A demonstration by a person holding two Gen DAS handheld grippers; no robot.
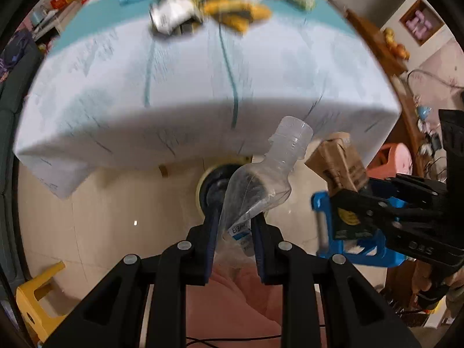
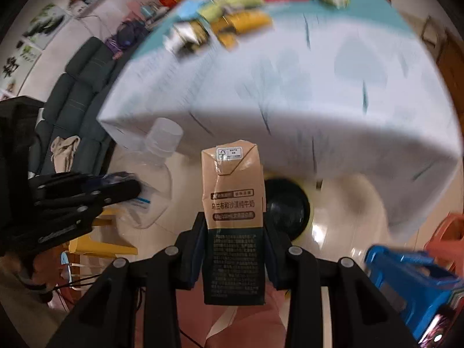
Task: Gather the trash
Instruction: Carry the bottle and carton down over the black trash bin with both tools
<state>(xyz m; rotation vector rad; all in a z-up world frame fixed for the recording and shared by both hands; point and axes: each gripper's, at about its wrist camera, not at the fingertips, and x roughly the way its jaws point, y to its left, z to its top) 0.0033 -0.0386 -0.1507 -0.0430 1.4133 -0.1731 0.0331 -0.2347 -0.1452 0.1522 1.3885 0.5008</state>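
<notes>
clear plastic bottle (image 1: 262, 179), matt paper carton (image 2: 233, 200).

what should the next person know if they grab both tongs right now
Left tongs: shut on a crushed clear plastic bottle.
Right tongs: shut on a brown milk carton.
Both are held off the table's near edge, above the floor, with a dark round bin below.
Done: two pieces lifted.
Left: drop both, then clear the wrapper pile at the far end of the table.

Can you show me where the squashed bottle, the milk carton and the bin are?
bottle (image 1: 258, 185): left wrist view, on its crushed clear body.
milk carton (image 2: 232, 191): right wrist view, on its brown front.
bin (image 2: 285, 206): right wrist view, on its dark opening.
</notes>
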